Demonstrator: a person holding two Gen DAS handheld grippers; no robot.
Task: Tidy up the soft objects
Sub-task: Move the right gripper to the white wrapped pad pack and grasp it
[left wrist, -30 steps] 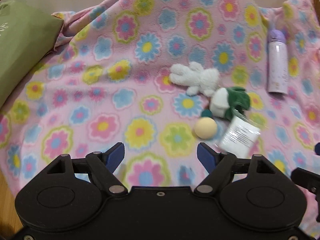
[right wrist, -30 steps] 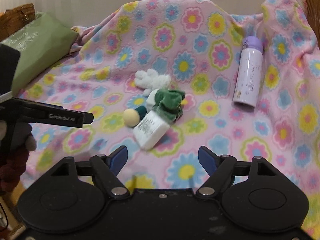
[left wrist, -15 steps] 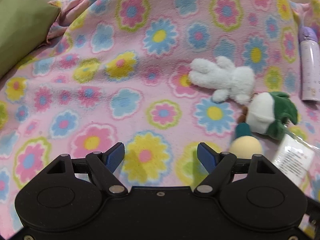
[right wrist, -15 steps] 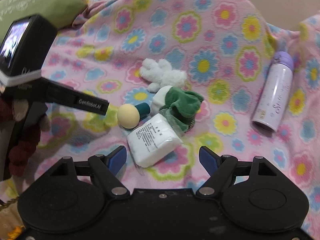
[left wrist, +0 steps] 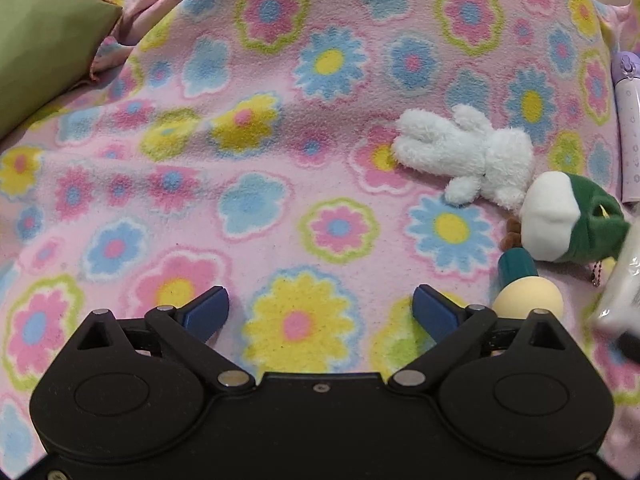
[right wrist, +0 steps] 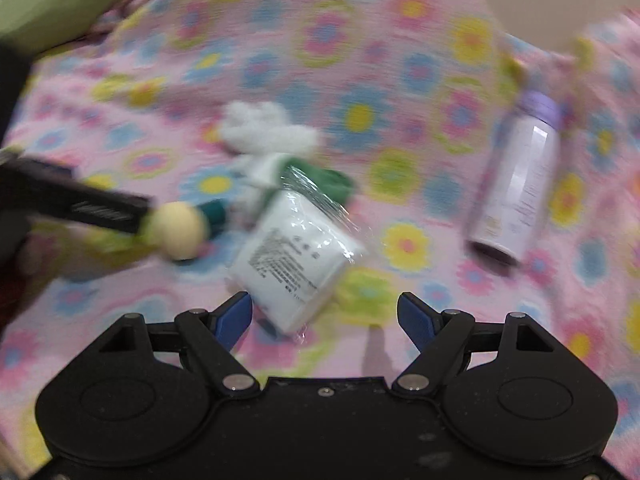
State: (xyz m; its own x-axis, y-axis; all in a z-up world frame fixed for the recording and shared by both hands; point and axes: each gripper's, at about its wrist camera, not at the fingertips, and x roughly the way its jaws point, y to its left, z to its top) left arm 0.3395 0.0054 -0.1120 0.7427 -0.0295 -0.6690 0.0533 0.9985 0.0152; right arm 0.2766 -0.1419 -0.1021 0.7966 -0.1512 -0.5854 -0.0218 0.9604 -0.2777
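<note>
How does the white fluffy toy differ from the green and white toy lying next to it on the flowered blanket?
Colour: the white fluffy toy is white all over; the green and white toy has a white front and a dark green body.
Surface: the white fluffy toy looks shaggy; the green and white toy looks smoother.
Shape: the white fluffy toy lies stretched out with limbs showing; the green and white toy is a compact lump.
Both are soft and rest on the blanket, apparently touching.

Blanket (left wrist: 280,184): napped fleece, matt. White plush toy (left wrist: 468,156): shaggy pile. Green-and-white plush (left wrist: 560,220): short, soft cloth. Wrapped pack (right wrist: 296,256): glossy, crinkled clear film. Lilac bottle (right wrist: 516,180), right of frame: smooth, slight sheen. Cream ball (right wrist: 180,230): smooth, matt. Green cushion (left wrist: 40,40), upper left: matt woven cloth.
</note>
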